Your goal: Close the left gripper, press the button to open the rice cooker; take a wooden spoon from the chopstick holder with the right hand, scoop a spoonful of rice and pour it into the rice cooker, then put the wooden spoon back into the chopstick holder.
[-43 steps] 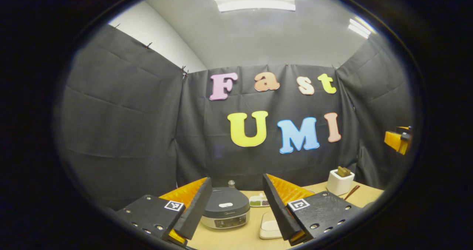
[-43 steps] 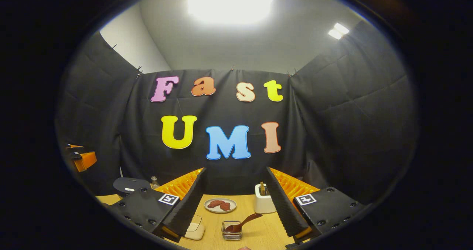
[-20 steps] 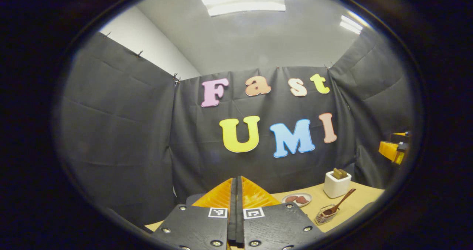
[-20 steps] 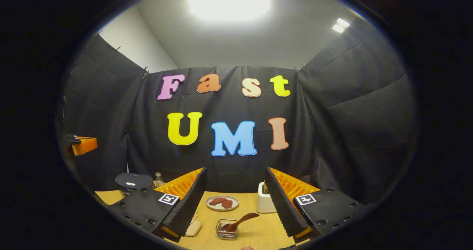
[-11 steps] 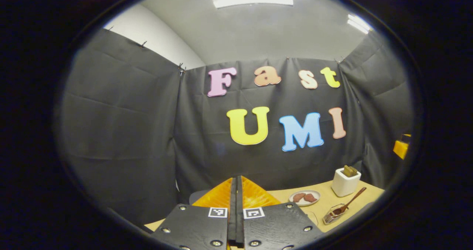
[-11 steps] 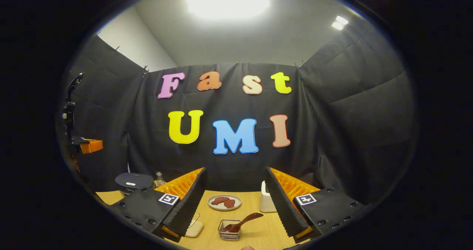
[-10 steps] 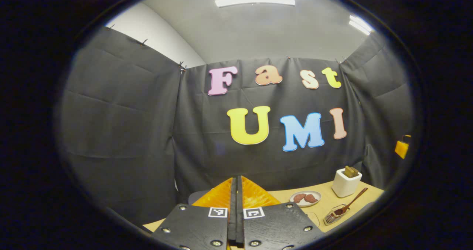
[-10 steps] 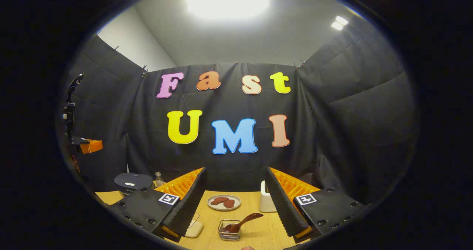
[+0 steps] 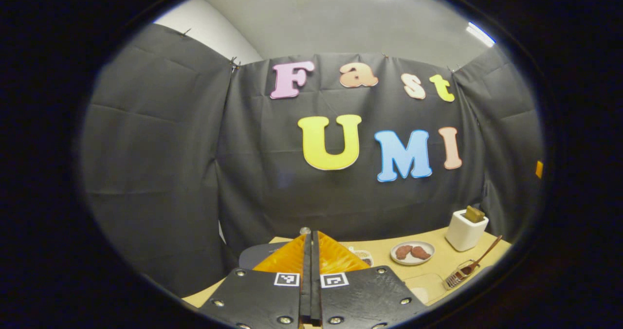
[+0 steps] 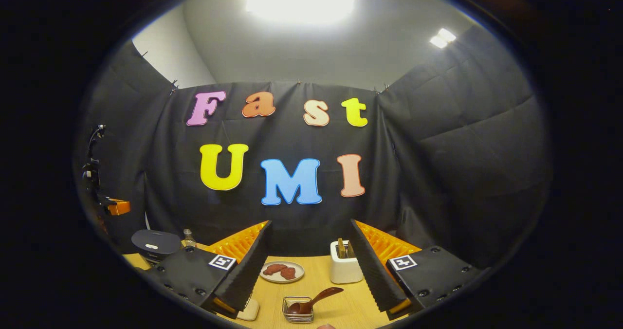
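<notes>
A: Status of the left gripper?

B: Clenched. Its two fingers meet along a thin seam down the middle of the left gripper view, with nothing between them. The dark lid of the rice cooker shows just behind and to the left of the fingers; the view does not settle whether they touch it. The cap of a small bottle shows above the fingertips.

A: And the right gripper?

B: Released — the fingers stand wide apart and hold nothing. It hangs above the wooden table.

A: Location of the wooden spoon?

B: In the right gripper view the wooden spoon lies with its bowl inside a small wire basket, the handle slanting up to the right. It sits between the open fingers and farther off, touched by neither. The white chopstick holder stands behind it, partly hidden by the right finger, with wooden ends showing at its top.

A: Other items on the table?

B: A plate with two reddish-brown pieces stands left of the chopstick holder. A pale flat container shows at the foot of the left finger. The rice cooker stands at the far left of the table, lid down. Above it, at the left edge of the right gripper view, an orange part of the left gripper is visible.
</notes>
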`<state>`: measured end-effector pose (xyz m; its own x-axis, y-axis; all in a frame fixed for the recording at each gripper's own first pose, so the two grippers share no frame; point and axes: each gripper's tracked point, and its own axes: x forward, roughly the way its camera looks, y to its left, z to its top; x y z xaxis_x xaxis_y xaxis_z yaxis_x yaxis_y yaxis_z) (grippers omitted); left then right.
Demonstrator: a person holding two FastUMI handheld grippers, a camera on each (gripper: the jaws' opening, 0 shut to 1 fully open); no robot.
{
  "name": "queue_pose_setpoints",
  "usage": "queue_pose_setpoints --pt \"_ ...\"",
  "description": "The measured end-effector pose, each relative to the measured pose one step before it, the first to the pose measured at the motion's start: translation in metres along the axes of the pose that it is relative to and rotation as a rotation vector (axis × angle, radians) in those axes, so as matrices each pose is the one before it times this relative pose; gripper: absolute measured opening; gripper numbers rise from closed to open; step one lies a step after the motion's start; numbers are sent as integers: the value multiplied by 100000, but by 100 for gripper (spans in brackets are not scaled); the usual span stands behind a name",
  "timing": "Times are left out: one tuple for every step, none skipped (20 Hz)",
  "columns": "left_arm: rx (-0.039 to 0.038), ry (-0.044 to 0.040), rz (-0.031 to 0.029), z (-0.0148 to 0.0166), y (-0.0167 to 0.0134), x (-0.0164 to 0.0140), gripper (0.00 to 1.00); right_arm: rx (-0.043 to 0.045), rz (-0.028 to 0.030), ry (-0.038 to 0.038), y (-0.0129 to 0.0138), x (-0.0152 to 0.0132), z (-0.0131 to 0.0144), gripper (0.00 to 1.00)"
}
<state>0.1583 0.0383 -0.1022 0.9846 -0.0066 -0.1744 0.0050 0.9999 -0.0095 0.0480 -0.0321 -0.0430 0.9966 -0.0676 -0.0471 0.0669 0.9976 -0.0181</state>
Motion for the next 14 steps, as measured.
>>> queue_pose_setpoints --pt "-370 1469 -509 -830 199 822 1 -346 -1247 547 75 158 -123 98" --pt "-320 1711 -425 -863 177 717 1 -167 -1045 463 128 243 -178 98" --pt "-376 1617 -492 -1019 279 902 1 -223 -890 517 196 125 -97 98" --pt "-354 1572 -659 -1014 275 694 0 -508 -654 543 237 167 -133 98" --pt "-372 1420 -688 -1143 133 645 0 -689 -403 591 319 146 -209 98" --pt "-323 1943 -303 -1206 172 651 1 -746 -168 593 316 106 -206 98" --pt "-396 2084 -363 -1281 245 584 0 -734 -161 228 366 33 -34 96" --pt "-435 1853 -130 -1156 260 559 0 -758 -122 108 378 118 -1 96" --pt "-197 1625 -140 -1115 155 558 1 -890 -9 190 343 26 -80 96" --pt "-63 1545 -392 -1016 116 559 1 -972 1 294 339 50 -171 96" --pt "-122 1638 -680 -1027 -91 495 1 -824 115 539 333 91 -93 98" --pt "-53 1723 -748 -923 -93 533 1 -599 445 400 393 59 -105 98" --pt "54 1728 -606 -1008 -210 477 1 -457 144 344 323 9 10 96" --pt "53 1704 -405 -821 25 357 1 -393 -125 187 85 62 -24 96"
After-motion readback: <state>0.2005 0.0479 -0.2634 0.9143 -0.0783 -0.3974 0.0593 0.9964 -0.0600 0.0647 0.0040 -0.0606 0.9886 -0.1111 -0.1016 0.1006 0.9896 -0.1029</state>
